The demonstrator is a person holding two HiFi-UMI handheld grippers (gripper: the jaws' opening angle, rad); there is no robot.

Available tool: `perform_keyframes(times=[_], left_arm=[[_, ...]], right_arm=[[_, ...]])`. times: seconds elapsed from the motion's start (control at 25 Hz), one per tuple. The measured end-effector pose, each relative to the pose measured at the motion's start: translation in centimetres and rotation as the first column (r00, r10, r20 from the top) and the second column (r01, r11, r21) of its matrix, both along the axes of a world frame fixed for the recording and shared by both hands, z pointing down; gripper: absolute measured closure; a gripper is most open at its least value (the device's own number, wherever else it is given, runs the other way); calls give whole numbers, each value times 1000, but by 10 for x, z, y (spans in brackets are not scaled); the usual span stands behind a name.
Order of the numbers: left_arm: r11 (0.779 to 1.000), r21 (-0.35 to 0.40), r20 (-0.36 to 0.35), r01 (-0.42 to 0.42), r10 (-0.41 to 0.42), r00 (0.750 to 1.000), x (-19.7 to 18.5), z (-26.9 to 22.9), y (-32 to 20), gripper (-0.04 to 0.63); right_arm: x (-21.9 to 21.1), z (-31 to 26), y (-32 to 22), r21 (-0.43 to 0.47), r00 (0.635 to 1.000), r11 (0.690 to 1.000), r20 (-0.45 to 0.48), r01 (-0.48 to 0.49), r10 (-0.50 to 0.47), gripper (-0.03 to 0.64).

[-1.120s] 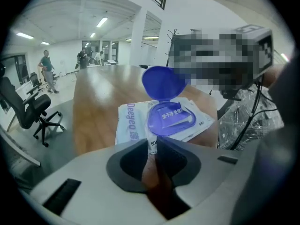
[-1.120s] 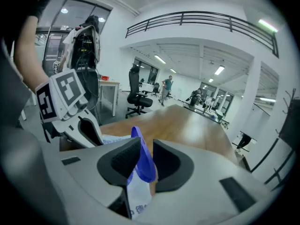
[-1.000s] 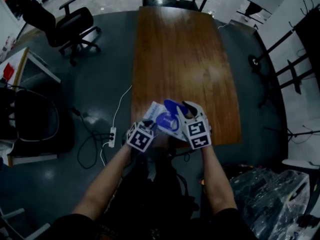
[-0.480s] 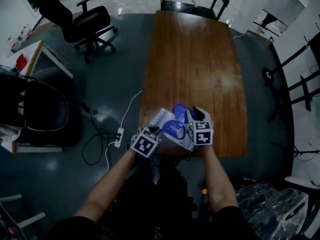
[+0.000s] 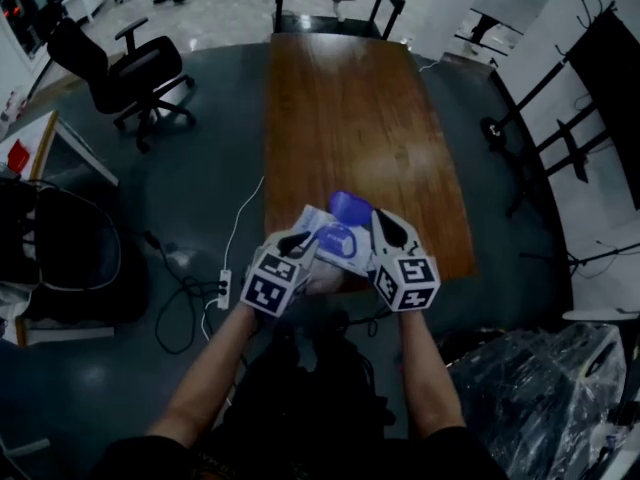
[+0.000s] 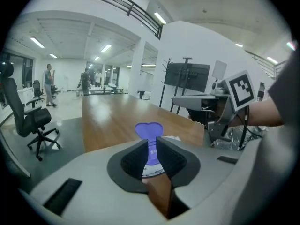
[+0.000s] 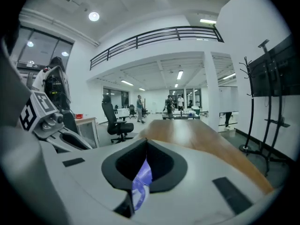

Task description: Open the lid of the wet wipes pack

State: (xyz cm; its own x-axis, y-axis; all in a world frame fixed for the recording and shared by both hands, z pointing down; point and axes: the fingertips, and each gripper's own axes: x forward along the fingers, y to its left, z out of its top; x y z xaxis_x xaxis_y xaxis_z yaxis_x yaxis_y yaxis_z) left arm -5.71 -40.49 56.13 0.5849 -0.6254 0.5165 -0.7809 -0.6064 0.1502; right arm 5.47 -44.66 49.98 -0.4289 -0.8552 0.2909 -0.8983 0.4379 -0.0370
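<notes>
A white-and-blue wet wipes pack (image 5: 328, 243) is hanging just above the counter's (image 5: 350, 118) near edge, its purple lid (image 5: 350, 206) standing upright. The left gripper (image 5: 300, 240) jaws are closing on the pack's end, while the right gripper (image 5: 383, 226) jaws are pinching the lid, pressed fully together.

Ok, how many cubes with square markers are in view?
2. The left cube and the right cube are side by side at the table's near edge, flanking the wipes pack. None appear hidden.

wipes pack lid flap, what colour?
Purple-blue; the lid flap shows best in the left gripper view.
</notes>
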Motion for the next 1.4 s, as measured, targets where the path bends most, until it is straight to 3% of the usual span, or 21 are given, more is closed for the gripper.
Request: perform_keyframes(times=[0.08,0.56,0.84,1.4], left_arm=[[999,38,-18,-8,9,1000,2,-18,9,589],[977,203,-101,72,-52,994,26,-106,81,589],[964,245,-126,100,-70,990,57,-138,140,589],[929,343,-113,136,-102,988,93,-181,206,589]], right_arm=[[-7,-20,20,29,1000,999,9,14,-14,604],[-5,-89,122,145,995,985,25,91,-95,606],[9,-128,192,214,981,963,69,165,-183,606],[38,-158,263,297,959,929,106,222,-263,606]])
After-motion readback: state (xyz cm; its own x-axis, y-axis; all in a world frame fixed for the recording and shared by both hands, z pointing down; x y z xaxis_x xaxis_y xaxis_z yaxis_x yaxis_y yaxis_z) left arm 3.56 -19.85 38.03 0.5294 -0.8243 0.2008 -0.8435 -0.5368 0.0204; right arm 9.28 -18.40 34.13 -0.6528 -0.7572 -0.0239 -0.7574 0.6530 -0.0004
